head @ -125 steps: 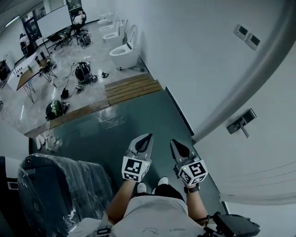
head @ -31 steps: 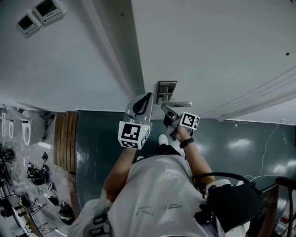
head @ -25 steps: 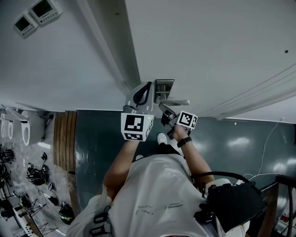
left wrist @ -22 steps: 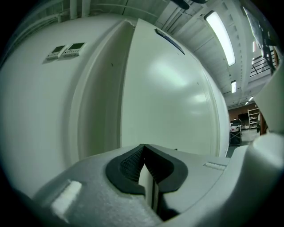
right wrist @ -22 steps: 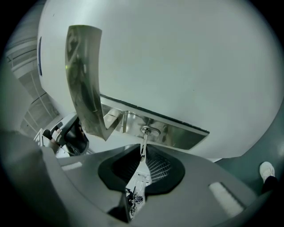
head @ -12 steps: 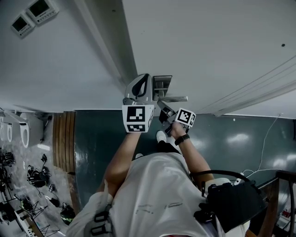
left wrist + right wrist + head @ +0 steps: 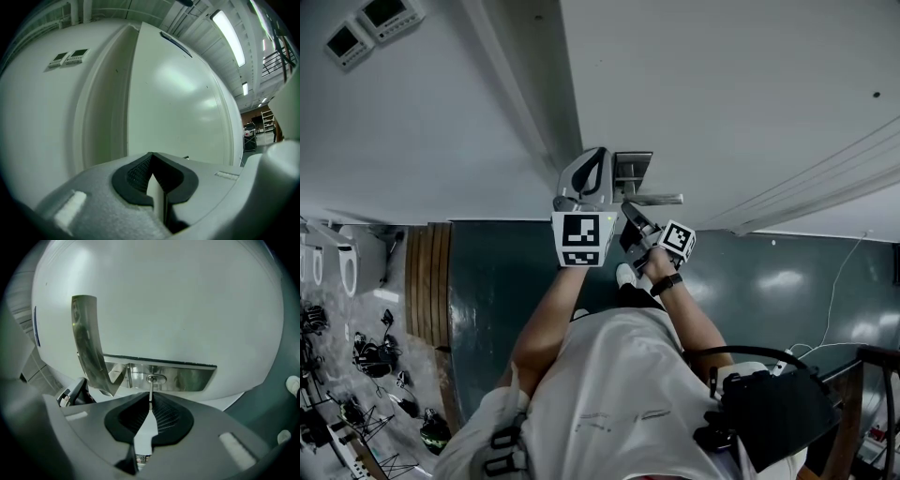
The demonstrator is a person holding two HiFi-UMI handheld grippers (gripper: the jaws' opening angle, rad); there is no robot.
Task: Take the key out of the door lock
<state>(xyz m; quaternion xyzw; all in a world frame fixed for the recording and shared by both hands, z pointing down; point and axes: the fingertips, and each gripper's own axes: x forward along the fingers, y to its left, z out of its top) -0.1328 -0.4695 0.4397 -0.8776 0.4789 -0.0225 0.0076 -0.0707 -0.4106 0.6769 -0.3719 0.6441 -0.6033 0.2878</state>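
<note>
The key (image 7: pixel 150 390) sticks out edge-on from the keyhole in the steel lock plate (image 7: pixel 187 378) of the white door (image 7: pixel 722 94). My right gripper (image 7: pixel 150 402) reaches up from below. Its jaws are closing, with the key between the pad tips and pinched there. In the head view the right gripper (image 7: pixel 627 212) sits just under the lever handle (image 7: pixel 661 199) and the lock plate (image 7: pixel 633 169). The bent handle (image 7: pixel 86 338) rises to the left of the key. My left gripper (image 7: pixel 592 154) is shut and empty, held against the door's edge left of the plate. It faces the bare door (image 7: pixel 168 103).
The pale door frame (image 7: pixel 525 94) runs up left of the lock. Two wall panels (image 7: pixel 370 28) sit at top left. Below is dark green floor (image 7: pixel 497 281) with a wooden strip (image 7: pixel 431 281). A black bag (image 7: pixel 769 412) hangs by the person's hip.
Both grippers have moved up closer to the lock plate. The right gripper's jaws have come in around the key. The left gripper has slid up beside the plate.
</note>
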